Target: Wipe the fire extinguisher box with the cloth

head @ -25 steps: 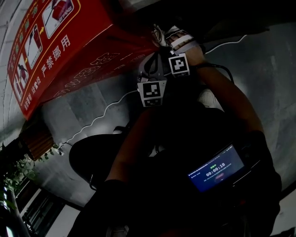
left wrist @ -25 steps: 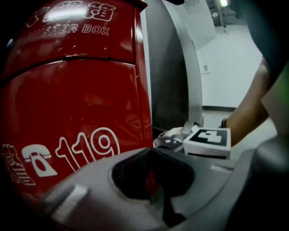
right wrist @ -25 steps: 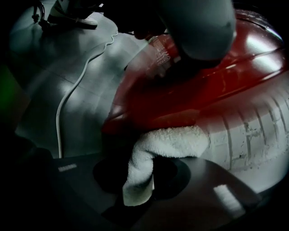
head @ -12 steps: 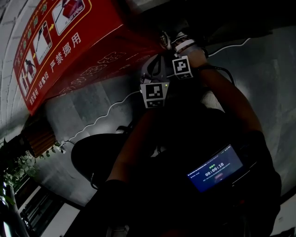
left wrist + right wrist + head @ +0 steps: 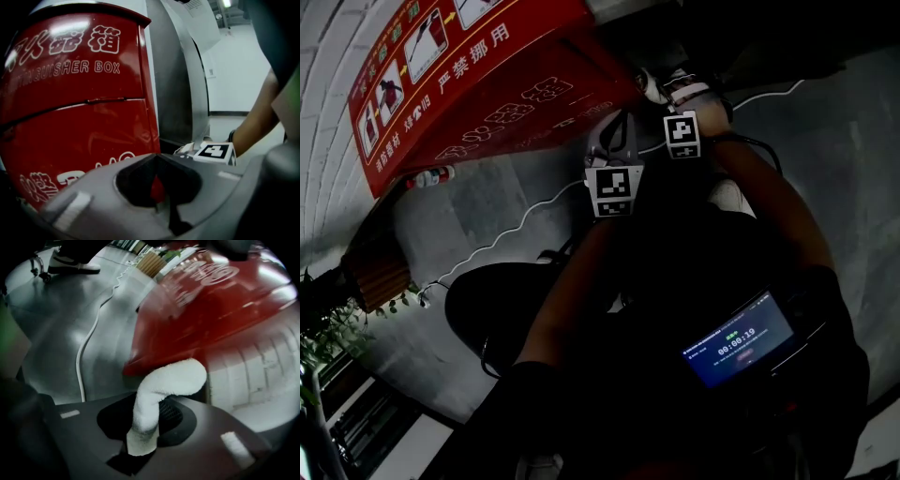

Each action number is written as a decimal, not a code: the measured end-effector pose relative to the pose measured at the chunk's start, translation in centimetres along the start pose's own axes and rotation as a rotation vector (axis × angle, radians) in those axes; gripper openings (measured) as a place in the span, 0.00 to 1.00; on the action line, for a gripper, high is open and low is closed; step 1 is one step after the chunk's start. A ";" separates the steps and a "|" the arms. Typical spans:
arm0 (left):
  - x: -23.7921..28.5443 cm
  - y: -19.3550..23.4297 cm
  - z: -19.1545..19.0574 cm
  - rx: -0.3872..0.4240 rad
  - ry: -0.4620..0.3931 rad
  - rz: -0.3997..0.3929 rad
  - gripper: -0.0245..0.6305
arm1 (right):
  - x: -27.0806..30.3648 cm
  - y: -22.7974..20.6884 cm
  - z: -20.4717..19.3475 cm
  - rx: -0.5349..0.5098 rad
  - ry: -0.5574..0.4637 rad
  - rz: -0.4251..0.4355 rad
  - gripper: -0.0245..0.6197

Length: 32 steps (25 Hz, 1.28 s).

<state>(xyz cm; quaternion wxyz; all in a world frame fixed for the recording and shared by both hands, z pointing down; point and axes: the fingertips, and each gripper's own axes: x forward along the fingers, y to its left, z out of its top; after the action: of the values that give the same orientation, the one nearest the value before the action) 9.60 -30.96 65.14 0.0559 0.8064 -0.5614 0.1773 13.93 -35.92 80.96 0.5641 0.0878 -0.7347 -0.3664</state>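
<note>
- The box (image 5: 75, 108) is red and glossy, with white lettering on its front; it stands on the grey floor against a pale tiled wall.
- The cloth (image 5: 161, 392), white and rolled, curls up toward the box's lower edge. Whether it touches the box I cannot tell.
- The right gripper (image 5: 140, 446), beside the box's corner, is clamped on the cloth's lower end.
- The left gripper (image 5: 159, 187) is just in front of the box's face, with its jaws drawn nearly together and nothing between them.
- A white cable (image 5: 89, 352) runs over the floor beside the box.
- Risks, as I judge them:
  - Only the cloth's end is pinched, so dragging it over the box may pull it free.
  - The limp roll may fold over instead of pressing flat, leaving streaks.
  - The left gripper sits close enough to knock the box's front.
- Count: one box, one cloth, two grippers, one cable.
</note>
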 end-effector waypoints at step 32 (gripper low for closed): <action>-22.2 5.1 26.0 0.094 -0.447 0.146 0.04 | -42.3 -20.2 11.9 -0.278 -0.106 -0.581 0.19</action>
<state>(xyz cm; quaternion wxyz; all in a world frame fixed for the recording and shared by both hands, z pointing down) 3.89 -20.68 32.61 -0.1201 0.7845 -0.6079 0.0239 12.25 -22.24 34.60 0.4036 0.1965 -0.6501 -0.6131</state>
